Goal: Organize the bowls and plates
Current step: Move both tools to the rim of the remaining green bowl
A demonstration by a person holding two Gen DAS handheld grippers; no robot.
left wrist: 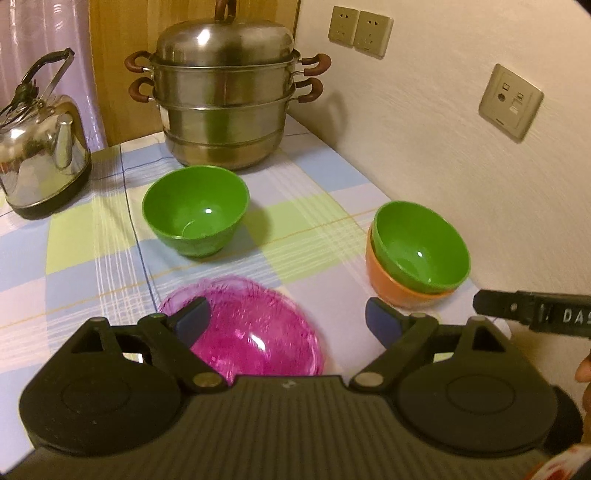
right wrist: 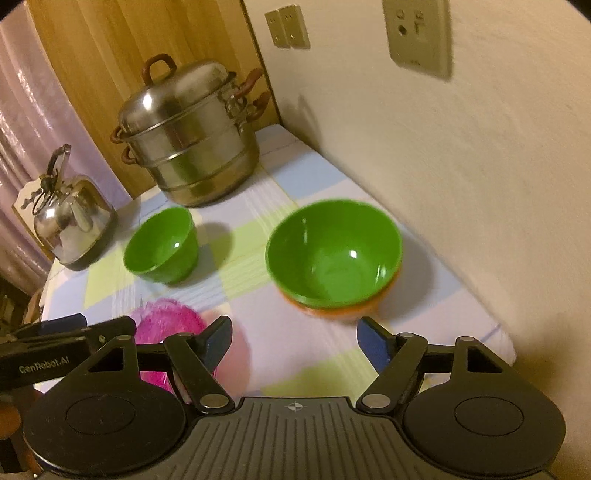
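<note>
Magenta, see-through plastic: the pink plate [left wrist: 247, 332] lies on the checked tablecloth [left wrist: 74, 258] at the near edge, directly under the left gripper [left wrist: 288, 321]. That gripper's jaws are spread wide w/ nothing between them; its left fingertip [left wrist: 194, 319] overlaps the plate's rim in the left wrist view, but contact can't be told. The plate is blurred in both views.

The lone green bowl [left wrist: 195, 210] stands upright mid-table, just in front of the steel steamer pot [left wrist: 225, 92] and apart from the plate. Near the wall on the right, a 2nd green bowl [left wrist: 421, 245] sits nested inside an orange bowl [left wrist: 399, 288], tilted slightly toward the camera.

The right gripper [right wrist: 295, 343] hangs over the near table edge, jaws released and wide, empty, w/ the nested pair just beyond its tips; the stacked green bowl [right wrist: 334, 254] is centred ahead of it. Part of the right gripper's body also shows at the right edge of the left wrist view.

A steel kettle [left wrist: 40, 147] stands at the far left, beside the pot. Wall sockets [left wrist: 360, 31] sit on the cream wall above.
</note>
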